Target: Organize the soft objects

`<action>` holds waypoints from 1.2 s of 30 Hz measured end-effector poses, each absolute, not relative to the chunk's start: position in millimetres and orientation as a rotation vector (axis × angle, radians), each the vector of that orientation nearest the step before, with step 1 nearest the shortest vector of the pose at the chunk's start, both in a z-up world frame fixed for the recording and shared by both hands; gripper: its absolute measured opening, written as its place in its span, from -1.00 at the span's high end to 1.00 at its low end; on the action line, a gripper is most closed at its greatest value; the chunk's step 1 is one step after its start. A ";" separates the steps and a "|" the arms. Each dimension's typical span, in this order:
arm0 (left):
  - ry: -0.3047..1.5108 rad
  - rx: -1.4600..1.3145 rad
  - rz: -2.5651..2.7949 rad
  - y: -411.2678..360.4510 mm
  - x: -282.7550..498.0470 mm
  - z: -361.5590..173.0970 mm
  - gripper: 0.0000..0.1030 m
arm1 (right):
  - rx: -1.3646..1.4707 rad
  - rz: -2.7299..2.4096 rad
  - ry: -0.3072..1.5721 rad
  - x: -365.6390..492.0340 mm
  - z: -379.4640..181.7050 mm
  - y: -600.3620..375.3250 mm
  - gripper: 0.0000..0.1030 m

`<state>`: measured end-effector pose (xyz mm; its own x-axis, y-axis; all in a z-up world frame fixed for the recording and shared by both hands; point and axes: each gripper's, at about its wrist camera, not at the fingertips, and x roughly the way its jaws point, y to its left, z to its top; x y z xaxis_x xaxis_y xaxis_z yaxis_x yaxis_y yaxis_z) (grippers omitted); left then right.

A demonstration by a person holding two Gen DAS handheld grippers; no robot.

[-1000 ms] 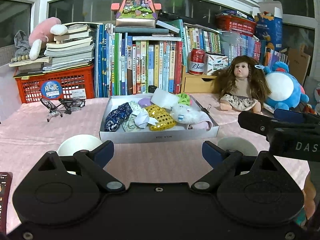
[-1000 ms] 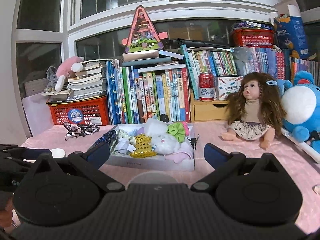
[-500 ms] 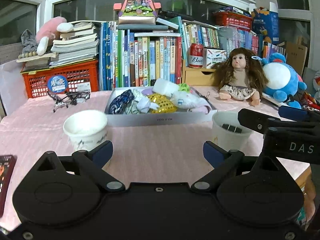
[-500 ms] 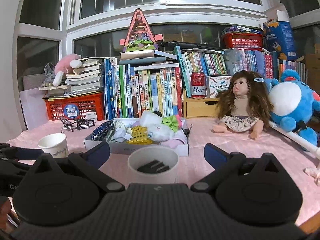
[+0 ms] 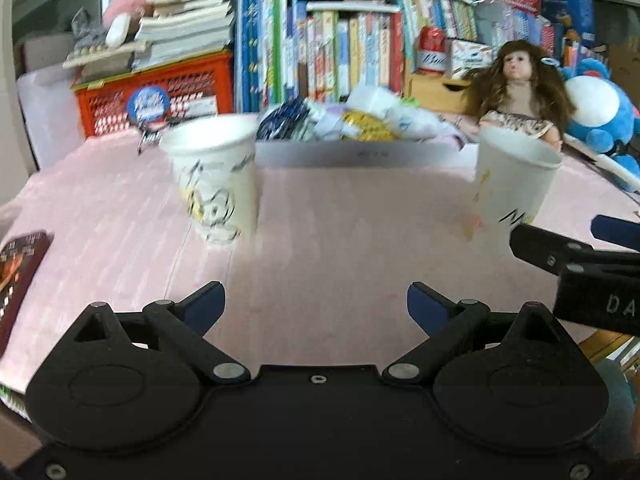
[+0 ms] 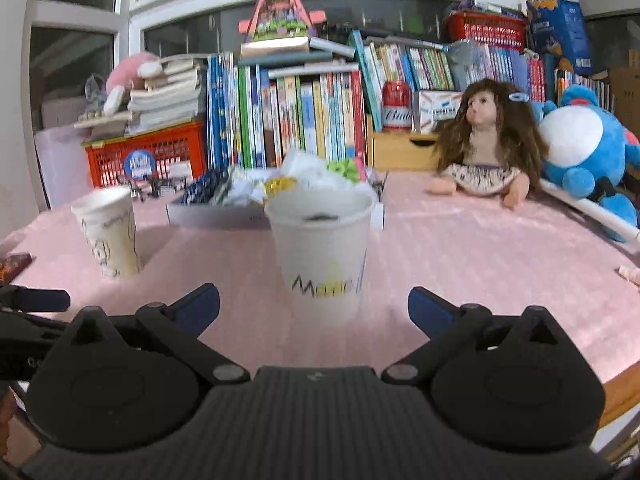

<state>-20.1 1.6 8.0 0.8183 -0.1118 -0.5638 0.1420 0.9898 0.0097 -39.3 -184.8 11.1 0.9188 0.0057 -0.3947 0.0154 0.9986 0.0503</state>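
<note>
Both tongs, left (image 5: 316, 306) and right (image 6: 314, 306), gape empty above the desk (image 6: 460, 256), facing two paper cups (image 6: 320, 256) before the tray (image 5: 352, 154) of soft things.

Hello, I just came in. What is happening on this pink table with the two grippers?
A person holds two black grippers low over the pink tablecloth; both the left gripper and the right gripper are open and hold nothing. Two white paper cups stand ahead: a doodled one on the left and one with coloured lettering right before the right gripper. Behind them, the shallow white box is piled with small soft fabric items. Nothing is gripped yet.
</note>
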 end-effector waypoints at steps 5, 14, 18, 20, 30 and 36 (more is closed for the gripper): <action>0.633 0.027 -0.111 9.6 -16.3 -4.3 -0.89 | 0.016 -0.005 0.437 -39.3 -0.4 -174.7 -1.00; 0.633 0.030 -0.086 12.9 -12.1 -11.8 -0.92 | 0.012 -0.001 0.474 -34.2 -9.1 -167.6 -1.00; 0.633 0.029 -0.086 13.2 -10.4 -12.0 -0.96 | -0.007 -0.015 0.488 -31.5 -11.7 -167.3 -1.00; 0.636 0.033 -0.088 13.2 -9.4 -12.2 -0.99 | -0.018 -0.029 0.497 -29.6 -12.8 -167.5 -1.00; 0.653 0.028 -0.096 14.0 -2.7 -10.3 -0.99 | -0.007 -0.039 0.555 -22.7 -20.6 -172.4 -1.00; 0.660 0.025 -0.088 12.3 -1.2 -9.8 -1.00 | 0.006 -0.019 0.566 -20.1 -21.6 -175.5 -1.00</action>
